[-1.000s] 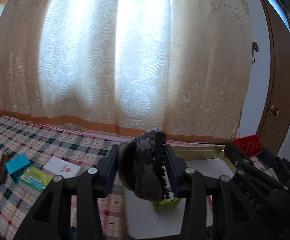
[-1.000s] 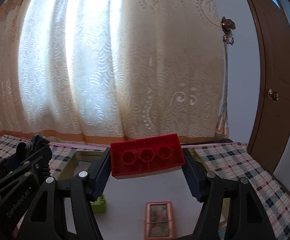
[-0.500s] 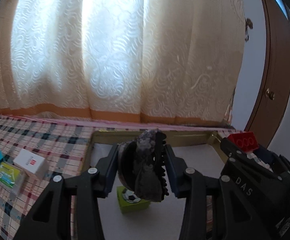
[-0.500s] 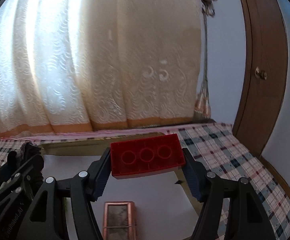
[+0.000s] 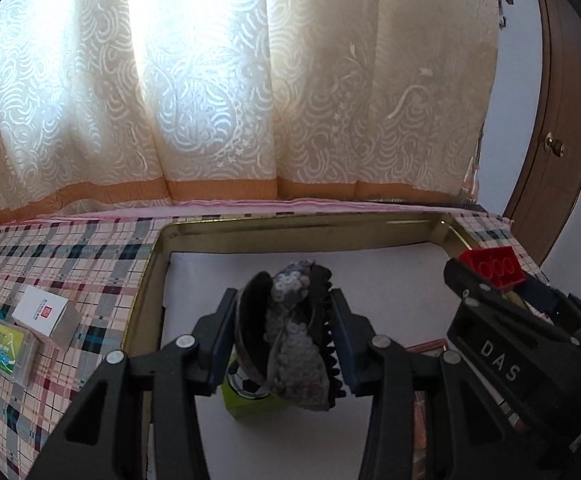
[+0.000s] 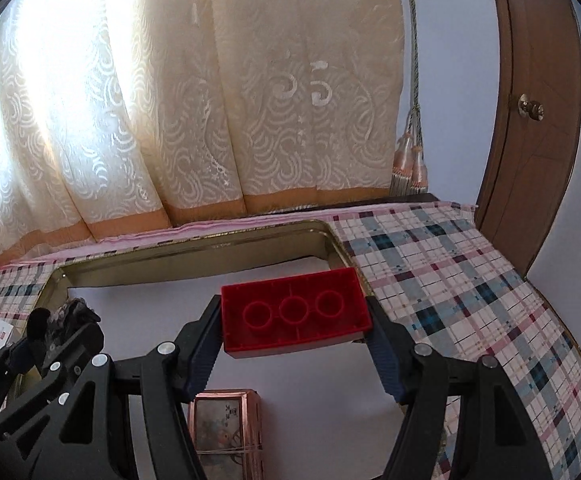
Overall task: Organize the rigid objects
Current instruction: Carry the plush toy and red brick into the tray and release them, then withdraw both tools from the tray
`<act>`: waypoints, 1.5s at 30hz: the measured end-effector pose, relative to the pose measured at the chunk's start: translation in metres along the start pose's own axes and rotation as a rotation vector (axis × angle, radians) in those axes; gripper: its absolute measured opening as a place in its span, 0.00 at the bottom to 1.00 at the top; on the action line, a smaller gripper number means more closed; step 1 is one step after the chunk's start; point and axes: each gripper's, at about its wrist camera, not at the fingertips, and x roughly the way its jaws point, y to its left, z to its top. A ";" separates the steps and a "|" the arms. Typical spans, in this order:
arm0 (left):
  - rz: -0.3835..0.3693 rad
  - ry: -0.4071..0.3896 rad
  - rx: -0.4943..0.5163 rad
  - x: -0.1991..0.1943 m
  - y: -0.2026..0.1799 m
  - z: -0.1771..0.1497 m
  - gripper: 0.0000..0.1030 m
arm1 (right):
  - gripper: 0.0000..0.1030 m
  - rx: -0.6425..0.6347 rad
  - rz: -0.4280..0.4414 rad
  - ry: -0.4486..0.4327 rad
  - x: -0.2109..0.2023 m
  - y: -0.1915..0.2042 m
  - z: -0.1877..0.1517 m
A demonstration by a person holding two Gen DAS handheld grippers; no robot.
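Right gripper [image 6: 294, 316] — red brick [image 6: 294, 314] between.

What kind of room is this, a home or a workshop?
Most likely a room in a home: a patterned lace curtain over a bright window, a wooden door with a round knob, and a plaid cloth under the tray.
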 end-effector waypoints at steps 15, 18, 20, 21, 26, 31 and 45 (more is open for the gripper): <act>0.031 0.033 -0.167 -0.008 0.027 0.004 1.00 | 0.80 0.130 0.136 0.016 -0.002 -0.016 0.002; 0.050 0.012 -0.139 -0.011 0.025 0.003 1.00 | 0.80 0.121 0.124 0.007 -0.003 -0.014 0.002; 0.046 0.020 -0.134 -0.010 0.024 0.004 1.00 | 0.80 0.124 0.121 0.007 -0.003 -0.015 0.002; 0.044 0.020 -0.135 -0.010 0.024 0.004 1.00 | 0.80 0.127 0.121 0.008 -0.002 -0.016 0.002; 0.049 0.022 -0.128 -0.009 0.023 0.004 1.00 | 0.80 0.123 0.114 -0.004 -0.005 -0.017 0.002; 0.056 0.013 -0.113 -0.010 0.023 0.004 1.00 | 0.80 0.106 0.090 -0.027 -0.008 -0.015 0.003; 0.117 -0.038 -0.016 -0.024 0.020 0.000 1.00 | 0.80 0.122 0.091 -0.041 -0.011 -0.018 0.002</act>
